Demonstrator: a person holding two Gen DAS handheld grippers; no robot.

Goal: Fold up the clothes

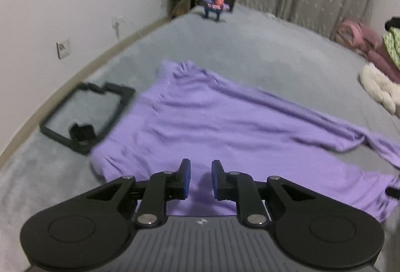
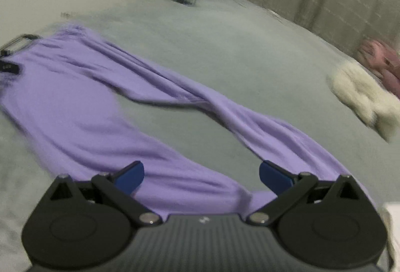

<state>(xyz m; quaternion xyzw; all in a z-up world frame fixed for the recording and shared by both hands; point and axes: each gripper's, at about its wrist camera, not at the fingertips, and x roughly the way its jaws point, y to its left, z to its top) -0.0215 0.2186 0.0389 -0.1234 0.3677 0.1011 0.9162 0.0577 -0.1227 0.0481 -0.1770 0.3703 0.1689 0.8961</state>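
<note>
The grey bed [image 1: 250, 52] served as the work surface, and across it a purple pair of trousers [image 1: 200, 117] was spread flat, waistband toward the black frame [image 1: 85, 117] by the wall and both legs run out apart toward the right, a layout judged suited to laying one leg over the other. The right tool [image 2: 201, 177] was held low over the leg ends with its jaws spread wide and empty, probably to take a cuff. The left tool [image 1: 201, 179] hovered over the near edge, jaws narrowly parted, gripping nothing.
</note>
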